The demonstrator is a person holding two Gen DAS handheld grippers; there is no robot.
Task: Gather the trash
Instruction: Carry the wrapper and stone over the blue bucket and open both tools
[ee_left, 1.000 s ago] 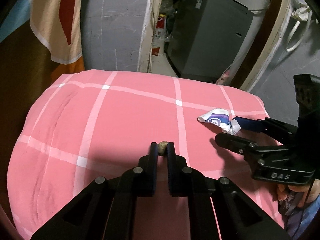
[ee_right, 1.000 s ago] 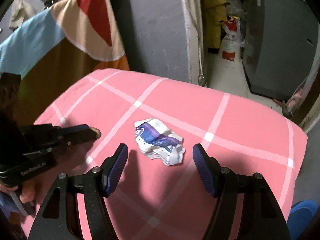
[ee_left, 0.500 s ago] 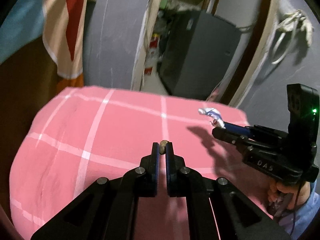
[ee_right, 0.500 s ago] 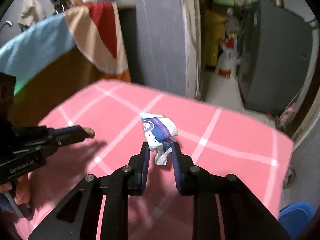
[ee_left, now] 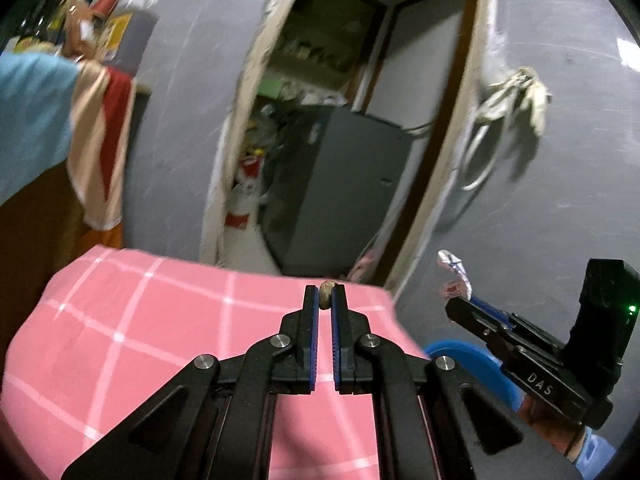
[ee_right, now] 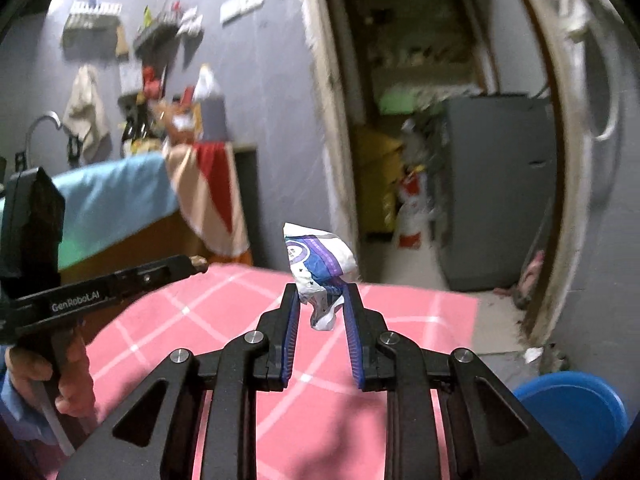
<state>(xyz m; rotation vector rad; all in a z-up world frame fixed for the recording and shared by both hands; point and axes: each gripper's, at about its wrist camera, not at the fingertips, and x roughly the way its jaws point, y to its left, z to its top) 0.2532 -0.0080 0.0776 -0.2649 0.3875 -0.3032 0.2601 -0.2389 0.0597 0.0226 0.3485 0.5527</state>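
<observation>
A pink checked cloth (ee_left: 160,320) covers the counter, which fills the lower part of both wrist views. Past its right edge, low on the floor, sits a blue bin (ee_right: 576,404). The right tool (ee_right: 320,300) is held up above the cloth, its blue-padded fingers closed on a crumpled white and purple wrapper (ee_right: 318,268) that sticks up past the tips. The left tool (ee_left: 325,300) is also raised over the counter and is pinched shut on a small brownish scrap (ee_left: 326,289) held right at its fingertips.
</observation>
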